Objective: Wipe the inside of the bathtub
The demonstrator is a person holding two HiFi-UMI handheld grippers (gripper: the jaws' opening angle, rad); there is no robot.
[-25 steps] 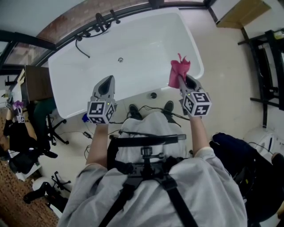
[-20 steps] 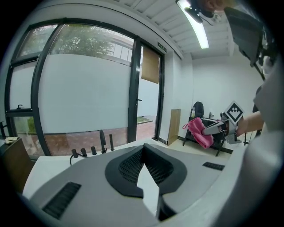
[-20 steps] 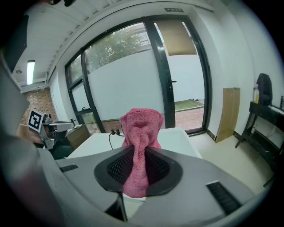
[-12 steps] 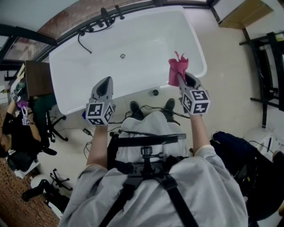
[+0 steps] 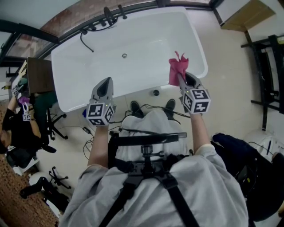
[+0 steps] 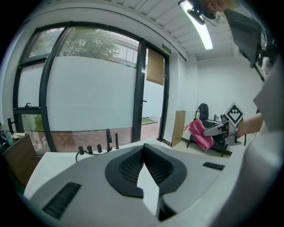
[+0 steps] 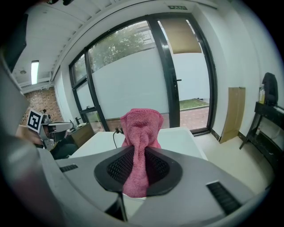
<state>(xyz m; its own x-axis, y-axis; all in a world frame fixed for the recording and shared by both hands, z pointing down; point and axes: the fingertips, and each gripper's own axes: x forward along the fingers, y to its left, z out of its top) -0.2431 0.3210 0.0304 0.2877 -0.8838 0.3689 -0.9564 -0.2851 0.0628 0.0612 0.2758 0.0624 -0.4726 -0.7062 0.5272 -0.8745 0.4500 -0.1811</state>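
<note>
A white bathtub [image 5: 133, 31] lies ahead of me, with black taps [image 5: 106, 17] on its far rim and a drain [image 5: 124, 56] in its floor. My right gripper [image 5: 181, 80] is shut on a pink cloth [image 5: 177, 67], held in the air above the tub's near right rim. The cloth [image 7: 140, 137] stands up between the jaws in the right gripper view. My left gripper [image 5: 104, 86] hovers over the near left rim, jaws pressed together with nothing in them. In the left gripper view the taps [image 6: 106, 142] and the pink cloth [image 6: 199, 133] show.
Black cables and a small black object [image 5: 155, 93] lie on the floor by the tub's near side. A brown cabinet [image 5: 37, 80] and office chairs with a seated person [image 5: 15, 128] are at left. A black rack [image 5: 266, 66] stands at right, a wooden board [image 5: 248, 13] far right.
The view has drifted slightly, so the tub sits a little further right and down. Both grippers keep their pose, and the cloth stays in the right one.
</note>
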